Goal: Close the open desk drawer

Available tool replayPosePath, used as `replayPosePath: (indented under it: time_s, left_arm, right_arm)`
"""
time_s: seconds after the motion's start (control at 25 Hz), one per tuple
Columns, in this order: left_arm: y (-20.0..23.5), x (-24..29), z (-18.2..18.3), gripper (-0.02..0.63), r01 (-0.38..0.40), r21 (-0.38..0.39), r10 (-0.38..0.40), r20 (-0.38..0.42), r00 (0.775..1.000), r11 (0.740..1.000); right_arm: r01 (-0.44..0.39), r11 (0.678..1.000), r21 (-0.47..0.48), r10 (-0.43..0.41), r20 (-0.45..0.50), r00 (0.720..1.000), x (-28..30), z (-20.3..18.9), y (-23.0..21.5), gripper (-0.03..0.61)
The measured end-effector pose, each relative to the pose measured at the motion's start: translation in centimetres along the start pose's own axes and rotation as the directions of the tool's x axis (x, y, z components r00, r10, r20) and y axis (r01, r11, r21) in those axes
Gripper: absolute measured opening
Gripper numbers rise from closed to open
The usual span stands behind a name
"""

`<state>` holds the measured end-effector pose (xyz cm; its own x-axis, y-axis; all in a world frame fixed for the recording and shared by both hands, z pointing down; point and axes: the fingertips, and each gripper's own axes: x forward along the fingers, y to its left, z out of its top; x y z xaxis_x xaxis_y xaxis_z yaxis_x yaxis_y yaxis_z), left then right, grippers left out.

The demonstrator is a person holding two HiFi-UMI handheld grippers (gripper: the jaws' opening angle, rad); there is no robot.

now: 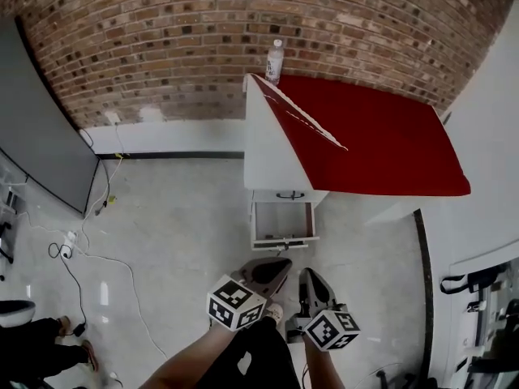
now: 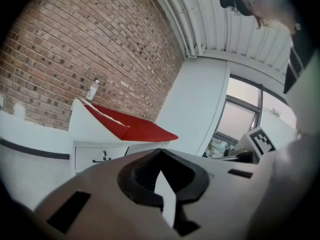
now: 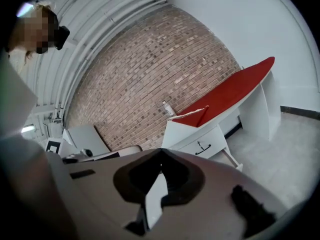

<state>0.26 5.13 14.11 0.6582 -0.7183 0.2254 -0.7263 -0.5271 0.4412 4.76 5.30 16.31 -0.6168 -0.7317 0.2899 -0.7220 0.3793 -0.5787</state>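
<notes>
1. At the far left of the head view, a dark panel point(image 1: 40, 128) stands along the floor's edge. Cables point(image 1: 73, 254) trail over the pale floor below it.
2. A brick wall point(image 1: 162, 31) fills the top of the frame.
3. At bottom centre, the left gripper point(image 1: 276, 267) is held above the floor with its tips pointing up-frame toward the desk. In the left gripper view its jaws are clenched tight together with nothing between them.
4. The drawer point(image 1: 282, 224) sits at mid-frame, pulled out from the desk's left end and open. It lies up-frame of both grippers, apart from their tips.
5. The upper drawer point(image 1: 289, 194), just above the open one, is closed and has a dark handle.
6. A bottle point(image 1: 275, 61) stands upright at top centre, on the desk's back corner by the wall.
7. The right gripper point(image 1: 310, 279) is just right of the left one, side by side with it. In the right gripper view its jaws are also clenched on nothing.
8. The desk point(image 1: 381, 136) spreads its red top from centre to the right edge.
</notes>
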Motion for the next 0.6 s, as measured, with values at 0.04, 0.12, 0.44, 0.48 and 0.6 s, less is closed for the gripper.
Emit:
replayPosePath:
  time_s: [0.04, 0.12, 0.44, 0.48, 0.6]
  left_arm:
    - [-0.6, -0.4, 0.2, 0.011, 0.005, 0.006, -0.005, 0.004, 1.000, 1.000]
    - [-1.6, -1.3, 0.3, 0.011, 0.009, 0.017, -0.009, 0.011, 1.000, 1.000]
    - [-3.2, -3.5, 0.1, 0.011, -0.017, 0.020, 0.017, 0.013, 1.000, 1.000]
    - [-3.4, -3.7, 0.1, 0.011, -0.017, 0.024, 0.016, 0.008, 1.000, 1.000]
    - [-3.8, -4.2, -0.5, 0.011, -0.010, 0.039, 0.010, -0.013, 1.000, 0.999]
  right_arm:
    - [-0.010, 1.000, -0.016, 0.010, 0.001, 1.000, -0.4, 0.1, 0.5, 0.012]
    - [-0.014, 0.999, -0.045, 0.014, 0.006, 1.000, -1.3, 0.3, 1.3, 0.012]
    - [0.003, 0.998, -0.059, -0.001, 0.037, 0.999, -4.0, 0.9, 3.0, 0.012]
    - [0.004, 0.998, -0.060, -0.001, 0.041, 0.999, -4.2, 0.9, 3.2, 0.012]
    - [0.008, 0.999, -0.052, -0.006, 0.050, 0.999, -4.5, 0.7, 3.6, 0.012]
